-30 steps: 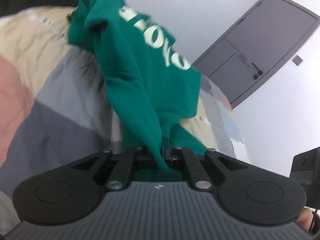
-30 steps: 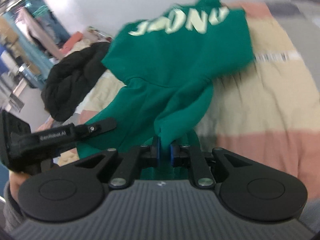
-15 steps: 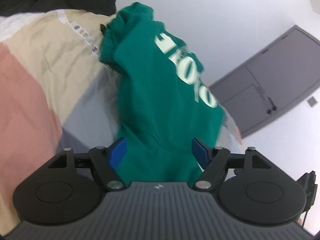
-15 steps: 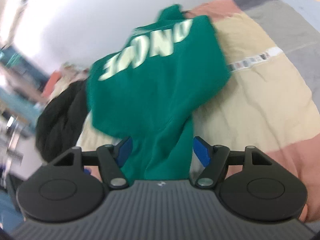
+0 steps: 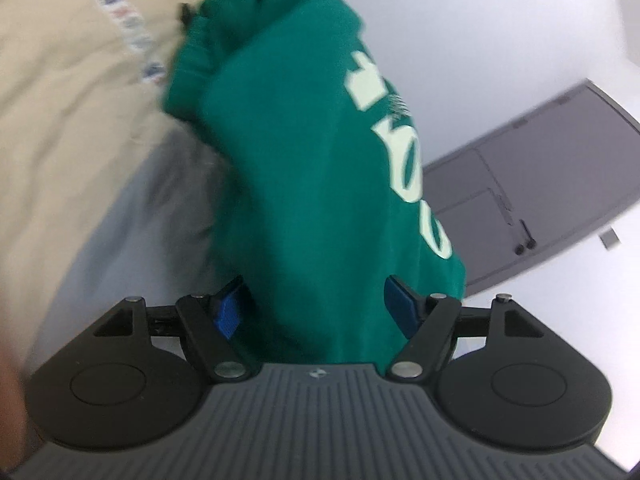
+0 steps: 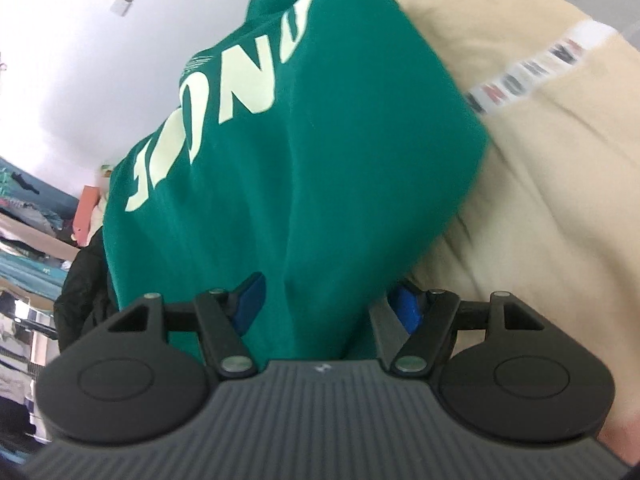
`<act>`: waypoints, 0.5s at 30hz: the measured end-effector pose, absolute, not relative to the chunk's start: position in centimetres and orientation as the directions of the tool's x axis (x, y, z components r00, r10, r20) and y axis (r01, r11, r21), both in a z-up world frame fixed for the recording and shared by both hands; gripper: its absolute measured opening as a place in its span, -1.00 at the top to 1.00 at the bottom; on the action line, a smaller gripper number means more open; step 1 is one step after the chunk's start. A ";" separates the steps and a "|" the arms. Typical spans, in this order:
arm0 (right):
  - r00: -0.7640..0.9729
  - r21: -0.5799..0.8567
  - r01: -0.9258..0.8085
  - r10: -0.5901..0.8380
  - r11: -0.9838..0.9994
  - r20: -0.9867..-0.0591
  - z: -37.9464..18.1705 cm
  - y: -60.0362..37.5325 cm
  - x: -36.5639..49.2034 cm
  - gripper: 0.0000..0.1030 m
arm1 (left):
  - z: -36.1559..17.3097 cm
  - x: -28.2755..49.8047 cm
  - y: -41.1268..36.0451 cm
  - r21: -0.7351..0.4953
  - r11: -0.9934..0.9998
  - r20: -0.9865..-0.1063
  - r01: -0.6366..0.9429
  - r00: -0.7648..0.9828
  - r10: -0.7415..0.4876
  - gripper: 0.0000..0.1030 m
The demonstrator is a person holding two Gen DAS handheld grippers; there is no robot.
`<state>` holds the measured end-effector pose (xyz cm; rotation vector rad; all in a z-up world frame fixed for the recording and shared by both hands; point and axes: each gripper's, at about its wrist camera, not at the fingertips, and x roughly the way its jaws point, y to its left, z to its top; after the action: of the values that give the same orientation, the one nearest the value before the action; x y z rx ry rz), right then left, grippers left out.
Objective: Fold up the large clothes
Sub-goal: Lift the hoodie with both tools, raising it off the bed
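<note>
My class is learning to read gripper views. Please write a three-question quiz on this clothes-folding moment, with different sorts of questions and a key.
1. True or false: the left gripper is clamped shut on the green sweatshirt.
2. What lies between the blue pads of the right gripper? A) black garment B) green sweatshirt C) nothing
3. Fill in: the sweatshirt rests on a patchwork ____.

Key: 1 false, its jaws stand open around the cloth; 2 B; 3 bedcover.

sweatshirt [image 5: 304,184]: green, pale lettering; bedcover [image 6: 552,184]: beige, pink, grey blocks; door [image 5: 540,184]: grey
</note>
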<state>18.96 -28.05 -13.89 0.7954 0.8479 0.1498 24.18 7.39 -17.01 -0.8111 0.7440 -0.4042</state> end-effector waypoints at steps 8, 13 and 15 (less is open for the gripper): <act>0.646 0.654 0.107 0.448 0.749 -0.618 -15.4 -26.4 21.3 0.50 | -18.6 26.0 7.4 -0.748 0.659 -0.439 0.083 0.683 -0.584 0.64; 0.712 0.630 -0.031 0.460 0.776 -0.531 -12.2 -25.9 19.5 0.67 | -14.9 24.0 7.5 -0.748 0.601 -0.256 0.280 0.714 -0.652 0.85; 0.751 0.610 -0.098 0.460 0.786 -0.473 -10.2 -25.9 17.9 0.67 | -12.5 22.3 7.8 -0.756 0.543 -0.140 0.365 0.721 -0.679 0.86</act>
<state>17.87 -25.92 -10.22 0.5952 0.6560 0.3254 22.32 7.79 -12.47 -0.7727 0.4505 -0.6446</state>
